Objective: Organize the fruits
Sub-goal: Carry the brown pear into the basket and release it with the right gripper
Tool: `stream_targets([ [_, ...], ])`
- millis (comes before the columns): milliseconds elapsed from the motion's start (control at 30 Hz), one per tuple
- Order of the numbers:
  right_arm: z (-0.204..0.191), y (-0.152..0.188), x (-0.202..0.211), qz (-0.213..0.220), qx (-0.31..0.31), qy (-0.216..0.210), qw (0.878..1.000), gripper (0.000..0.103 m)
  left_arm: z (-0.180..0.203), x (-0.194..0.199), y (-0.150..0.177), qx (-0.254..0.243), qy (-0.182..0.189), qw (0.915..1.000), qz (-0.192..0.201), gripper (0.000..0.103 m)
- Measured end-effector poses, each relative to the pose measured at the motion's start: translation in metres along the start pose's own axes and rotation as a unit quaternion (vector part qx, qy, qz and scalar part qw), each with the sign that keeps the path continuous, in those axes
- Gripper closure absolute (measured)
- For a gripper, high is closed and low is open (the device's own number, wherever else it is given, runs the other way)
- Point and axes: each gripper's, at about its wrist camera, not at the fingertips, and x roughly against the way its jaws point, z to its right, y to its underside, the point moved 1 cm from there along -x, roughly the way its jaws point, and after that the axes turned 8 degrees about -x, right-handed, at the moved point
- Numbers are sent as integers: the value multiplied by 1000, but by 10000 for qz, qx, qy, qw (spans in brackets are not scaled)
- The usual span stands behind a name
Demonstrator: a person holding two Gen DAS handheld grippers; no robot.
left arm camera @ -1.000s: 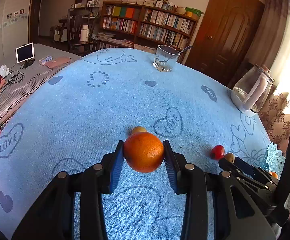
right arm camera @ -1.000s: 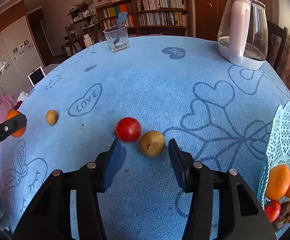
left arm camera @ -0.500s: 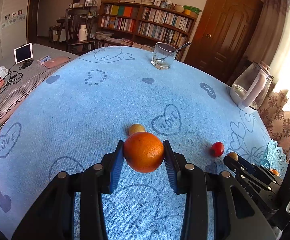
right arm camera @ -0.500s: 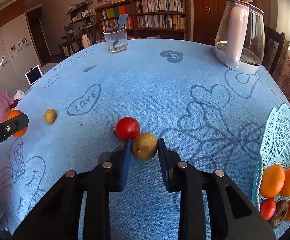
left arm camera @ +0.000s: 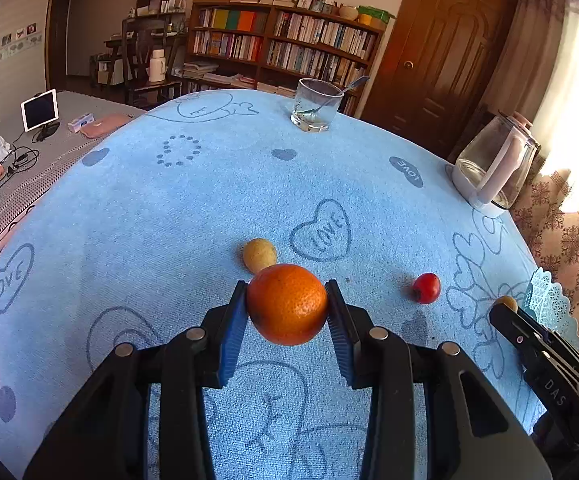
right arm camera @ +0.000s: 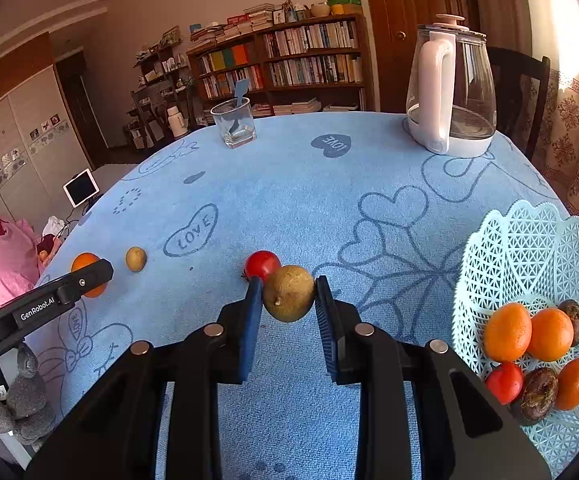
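My left gripper [left arm camera: 287, 306] is shut on an orange [left arm camera: 287, 304], held above the blue tablecloth. A small yellow-brown fruit [left arm camera: 259, 255] lies just beyond it on the cloth. My right gripper [right arm camera: 288, 294] is shut on a brownish-yellow round fruit [right arm camera: 289, 293], lifted off the cloth. A red tomato [right arm camera: 262, 265] rests on the cloth right behind its left finger. To the right stands a pale green lattice basket [right arm camera: 529, 248] with several oranges, a tomato and dark fruits inside. The right gripper [left arm camera: 507, 306] shows at the right edge of the left wrist view, the left gripper [right arm camera: 89, 276] at the left of the right wrist view.
A glass with a spoon [right arm camera: 235, 126] and a glass kettle with a white handle [right arm camera: 449, 88] stand at the far side of the table. A chair sits behind the kettle. The table edge drops off at left toward a bed with a tablet [right arm camera: 81, 188].
The right gripper closed on the brownish-yellow fruit beside the tomato, then lifted it up and toward the basket. The left gripper kept still with the orange.
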Motion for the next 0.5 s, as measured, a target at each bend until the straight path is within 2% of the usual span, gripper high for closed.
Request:
stream_targets([
  [267, 25, -2, 25, 229, -310, 83, 9992, 76, 6, -1, 3, -93, 27, 9999, -41, 64],
  [500, 63, -1, 51, 387, -665, 259, 9967, 76, 10, -1, 5, -136, 39, 9999, -45, 64],
])
